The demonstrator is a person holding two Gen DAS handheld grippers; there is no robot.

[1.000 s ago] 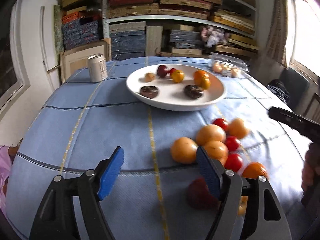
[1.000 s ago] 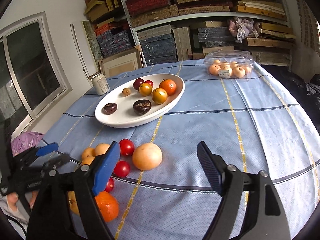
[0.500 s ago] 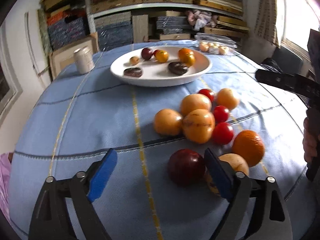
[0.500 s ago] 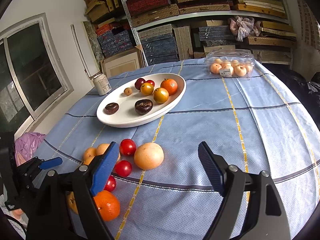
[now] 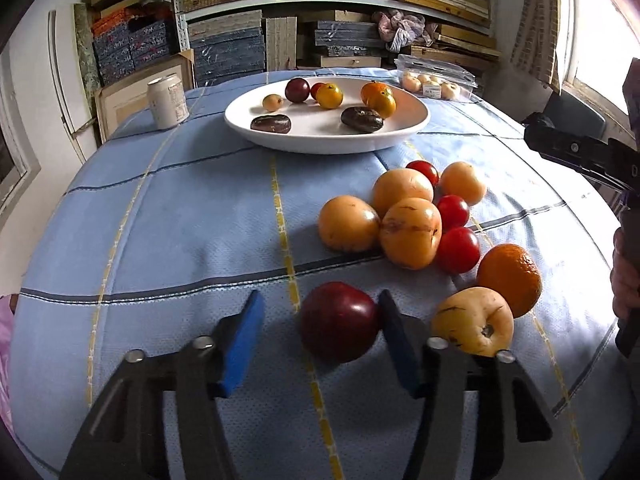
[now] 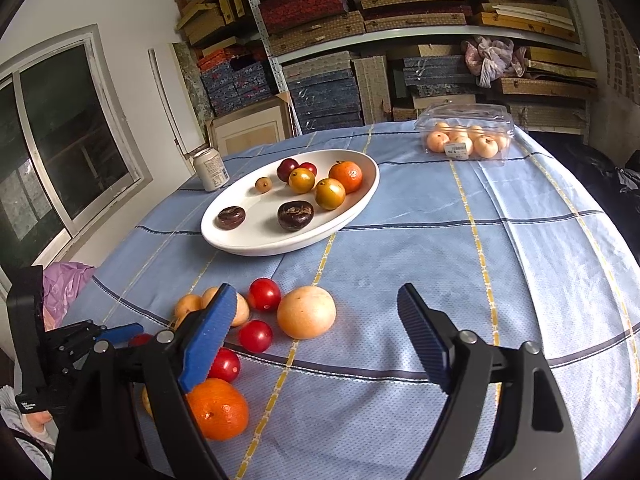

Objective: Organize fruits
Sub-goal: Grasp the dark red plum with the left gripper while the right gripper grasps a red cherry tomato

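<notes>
A white plate (image 5: 412, 128) holds several fruits at the back of the table; it also shows in the right wrist view (image 6: 370, 188). Loose fruits lie in a cluster on the blue cloth: yellow-orange ones (image 5: 410, 232), red tomatoes (image 5: 458, 250), an orange (image 5: 510, 280). A dark red plum (image 5: 338, 326) lies between the fingers of my left gripper (image 5: 320, 340), which is open; its right pad touches the plum. My right gripper (image 6: 316, 332) is open and empty above the cloth, to the right of the cluster (image 6: 306, 312).
A drink can (image 5: 167, 100) stands left of the plate. A clear plastic box of pale fruits (image 6: 466, 140) sits at the far right. Shelves of stacked boxes stand behind the table. The table edge is close below both grippers.
My left gripper has moved right and forward and narrowed its opening, so the dark red plum now lies between its fingers. The right gripper has barely moved.
</notes>
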